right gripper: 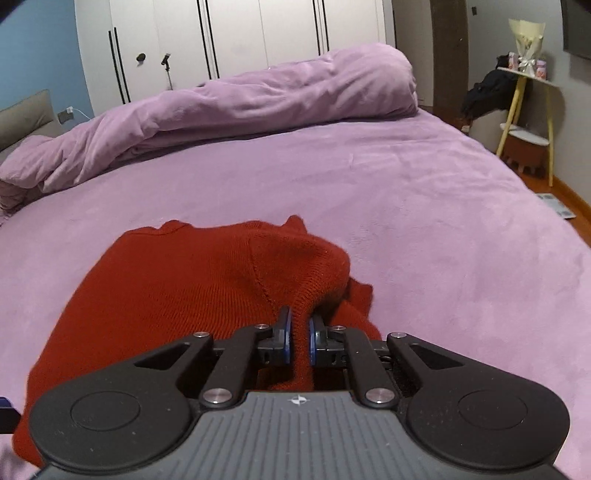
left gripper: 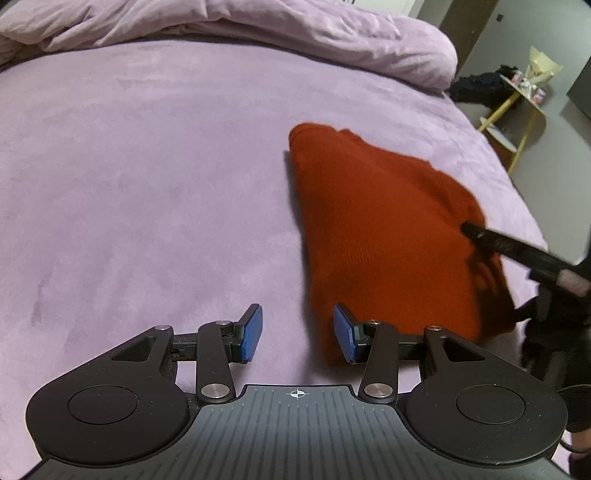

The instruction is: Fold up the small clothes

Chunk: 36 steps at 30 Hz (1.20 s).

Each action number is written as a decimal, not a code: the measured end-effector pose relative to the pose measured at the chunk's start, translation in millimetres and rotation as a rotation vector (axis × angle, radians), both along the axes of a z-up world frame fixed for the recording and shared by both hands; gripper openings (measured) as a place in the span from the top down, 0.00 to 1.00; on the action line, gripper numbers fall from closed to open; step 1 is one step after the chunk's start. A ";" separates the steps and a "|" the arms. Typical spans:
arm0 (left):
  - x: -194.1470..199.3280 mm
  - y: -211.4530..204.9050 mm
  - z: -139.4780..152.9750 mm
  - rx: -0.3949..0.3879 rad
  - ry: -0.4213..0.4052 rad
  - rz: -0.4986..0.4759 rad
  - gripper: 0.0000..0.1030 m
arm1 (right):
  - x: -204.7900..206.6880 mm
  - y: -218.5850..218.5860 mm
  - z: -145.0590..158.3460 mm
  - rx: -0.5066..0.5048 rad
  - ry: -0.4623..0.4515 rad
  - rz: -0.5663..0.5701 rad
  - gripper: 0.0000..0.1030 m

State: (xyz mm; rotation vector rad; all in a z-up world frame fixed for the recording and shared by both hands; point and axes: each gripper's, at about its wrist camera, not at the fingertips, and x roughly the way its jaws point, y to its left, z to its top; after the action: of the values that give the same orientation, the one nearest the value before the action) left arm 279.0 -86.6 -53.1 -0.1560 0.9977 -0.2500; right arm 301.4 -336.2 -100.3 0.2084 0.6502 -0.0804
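A: What is seen largest?

B: A bed point(right gripper: 424, 206) covered in a lilac sheet is seen filling both views. A rolled lilac duvet point(right gripper: 229, 107) is laid along its far side, toward twelve o'clock. White wardrobe doors point(right gripper: 236, 33) are seen behind it in the right wrist view.

A: And the task's thing?

B: A red knitted garment point(right gripper: 177, 288) is spread on the sheet. In the right wrist view it is found from nine o'clock to the centre; in the left wrist view it is stretched from the centre toward four o'clock point(left gripper: 376, 229).

A: How are the grippers found?

B: The right gripper point(right gripper: 299, 332) is clenched on a bunched fold of the red knit; the cloth is pinched between its blue pads and drawn up into a ridge. In the left wrist view its dark finger is seen at three o'clock point(left gripper: 476, 230), against the garment's edge. The left gripper point(left gripper: 297, 332) is held released, with bare sheet between its blue pads point(left gripper: 253, 332); the garment's near corner is seen just beside and partly behind the right-hand pad.

A: Anything smaller?

B: A yellow-legged side table point(right gripper: 528, 103) is seen at two o'clock, off the bed.
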 end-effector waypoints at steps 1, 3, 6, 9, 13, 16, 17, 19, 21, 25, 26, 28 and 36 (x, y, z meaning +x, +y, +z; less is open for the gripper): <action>-0.6 1.2 -0.7 0.001 0.000 0.003 0.54 | -7.2 -3.4 3.8 0.036 -0.008 -0.007 0.87; -0.9 5.1 -0.5 -0.010 0.005 0.014 0.54 | -28.3 -7.7 12.7 0.107 -0.041 -0.014 0.84; -0.7 8.5 2.0 -0.049 0.002 0.037 0.54 | -65.9 0.4 18.3 0.167 -0.072 0.036 0.83; -1.7 7.1 4.3 -0.061 -0.010 0.033 0.54 | -99.8 15.9 16.2 0.215 -0.076 0.093 0.83; -7.1 11.5 1.3 -0.057 -0.001 0.043 0.54 | -127.0 31.5 2.9 0.322 -0.078 0.136 0.78; -12.6 21.6 -1.5 -0.053 0.019 0.072 0.54 | -120.9 46.2 -13.5 0.403 -0.013 0.175 0.74; -15.2 26.9 -1.7 -0.053 0.021 0.085 0.54 | -118.3 51.8 -17.6 0.411 -0.003 0.185 0.74; -19.8 39.7 -1.7 -0.041 0.023 0.114 0.54 | -110.3 60.4 -23.1 0.442 0.002 0.201 0.74; -22.1 51.4 -2.1 -0.015 0.017 0.150 0.54 | -103.3 66.3 -25.2 0.490 -0.010 0.207 0.73; -24.7 74.2 -6.4 0.004 0.030 0.215 0.54 | -93.6 84.9 -26.0 0.456 -0.040 0.226 0.66; -26.0 78.7 -7.4 -0.001 0.036 0.222 0.54 | -90.6 89.8 -26.6 0.445 -0.041 0.234 0.65; -29.4 90.1 -8.7 -0.008 0.043 0.239 0.54 | -85.3 95.6 -27.6 0.435 -0.039 0.255 0.65; -50.4 125.6 -7.5 0.008 0.052 0.295 0.54 | -83.6 114.1 -29.1 0.334 -0.032 0.304 0.65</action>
State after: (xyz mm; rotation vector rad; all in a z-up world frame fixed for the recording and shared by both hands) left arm 228.6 39.0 -60.6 -0.3012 1.0128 0.0279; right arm 217.8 -222.0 -129.4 0.4288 0.6545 0.3259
